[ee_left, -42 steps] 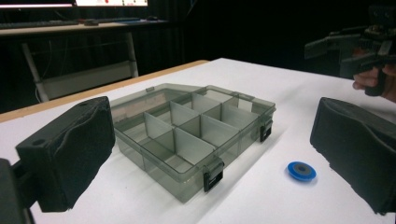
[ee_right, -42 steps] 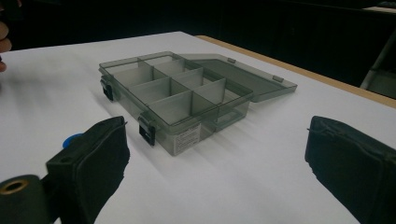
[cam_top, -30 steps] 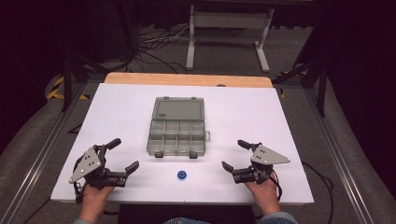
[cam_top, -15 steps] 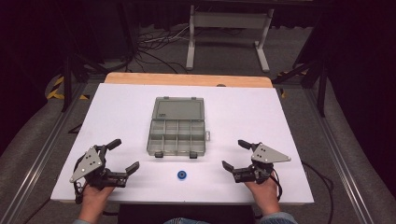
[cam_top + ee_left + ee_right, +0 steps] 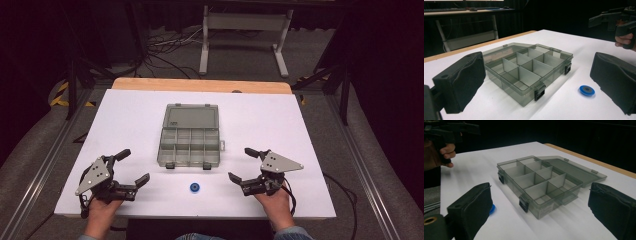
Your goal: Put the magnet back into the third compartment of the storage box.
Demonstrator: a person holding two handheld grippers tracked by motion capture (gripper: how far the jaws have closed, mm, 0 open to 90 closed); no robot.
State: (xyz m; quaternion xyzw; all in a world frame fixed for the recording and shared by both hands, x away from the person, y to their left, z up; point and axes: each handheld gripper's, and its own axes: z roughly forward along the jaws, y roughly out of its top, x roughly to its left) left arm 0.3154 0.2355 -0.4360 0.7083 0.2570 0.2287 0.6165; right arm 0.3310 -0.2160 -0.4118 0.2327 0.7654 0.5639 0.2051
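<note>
One organiser box, smoky clear plastic, lid folded flat open toward the far edge of the bench. Tray split by thin dividers into 8 compartments, 2 rows of 4, all look empty. Two dark latches on the near wall. Box sits approx mid-bench, nearer the far edge than the near one.

One small blue disc w/ dark centre, flat on the bench just in front of the box, near the middle of the near edge, apart from box and both tools.

Two grippers: left gripper by the near-left corner, jaws spread wide, nothing between. Right gripper by the near-right corner, also spread, empty. Each held by one hand.
</note>
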